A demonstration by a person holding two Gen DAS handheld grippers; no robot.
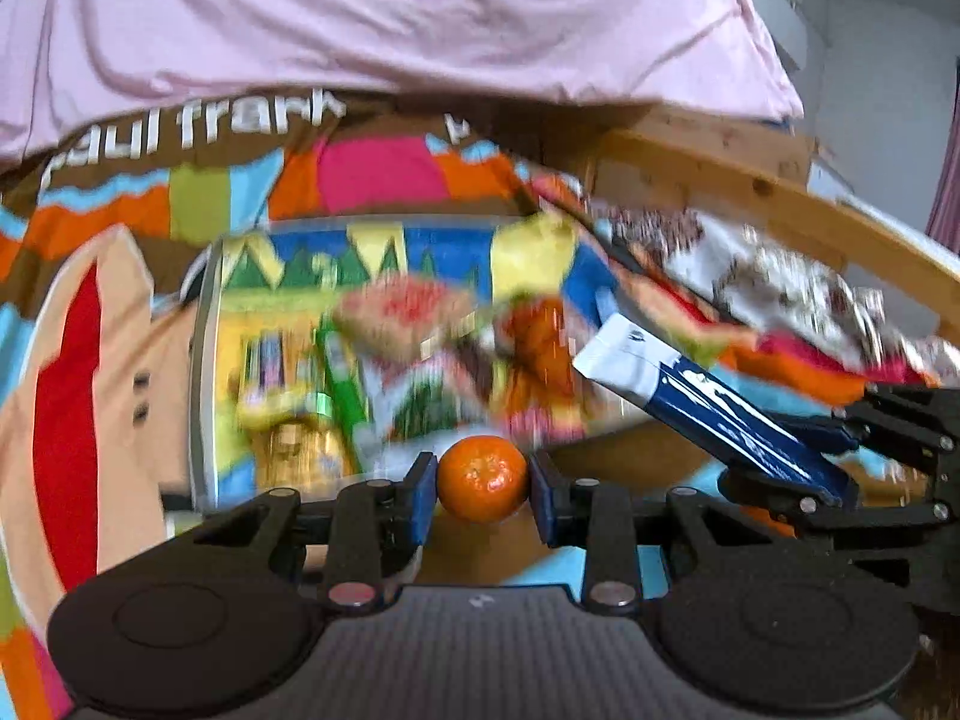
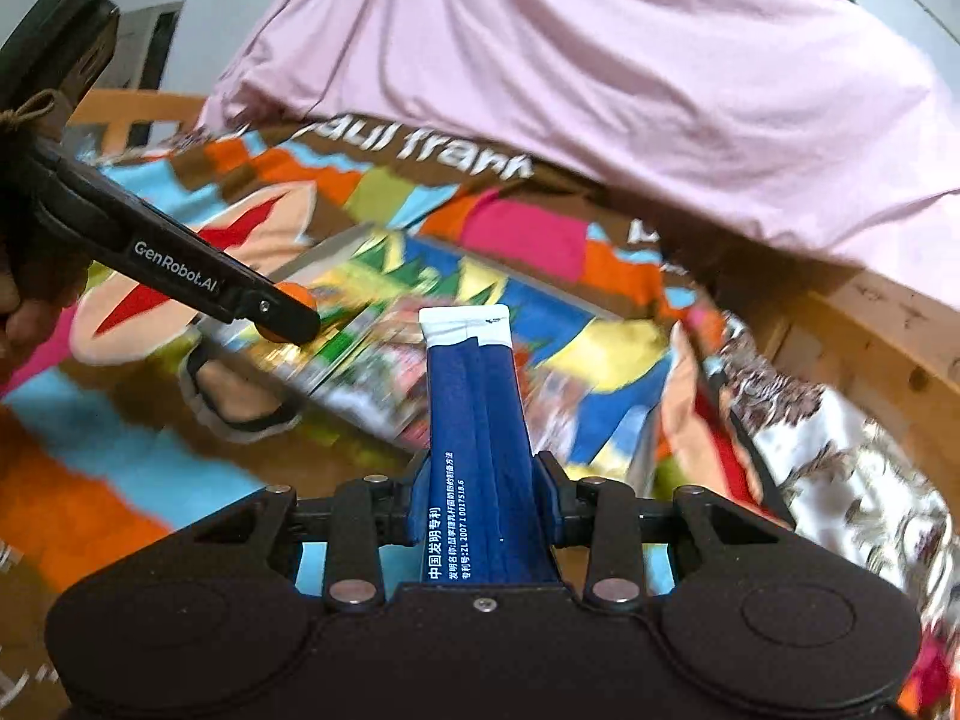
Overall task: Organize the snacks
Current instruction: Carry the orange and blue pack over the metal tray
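Between left fingers: mandarin [image 1: 482,478], small, orange, squeezed by both blue pads [image 1: 423,495], touching each side
Left gripper [image 1: 482,492]: narrowed to the fruit's width, clamped on it; seen from the right wrist view as a black body marked GenRobot.AI [image 2: 282,312], orange fruit peeking at its tip [image 2: 298,294]
Between right fingers: blue sachet [image 2: 480,450], long, flat, white sealed end pointing forward away from the gripper, white printed text near the palm end
Right gripper [image 2: 483,495]: nearly closed, pinching the sachet by its lower half; in the left view it sits to the right of the left gripper [image 1: 837,483], sachet [image 1: 690,396] angled up and left
Ahead of both grippers: clear-sided box [image 1: 201,372] holding mixed snack packets [image 1: 408,324], blurred, contents not readable
Ahead-right of left gripper: more wrappers [image 1: 798,294], white and brown patterned, lying beside the box
Under everything: multicoloured printed cloth [image 1: 102,360], "paul frank" lettering at the far side
Beyond the box: pink fabric [image 1: 384,18], bunched, overhanging the cloth's far edge
Far right: wooden rail [image 1: 738,186], curved, behind the wrappers
Left gripper vs right gripper: near each other, not touching
Focus: background smeared, grippers sharp
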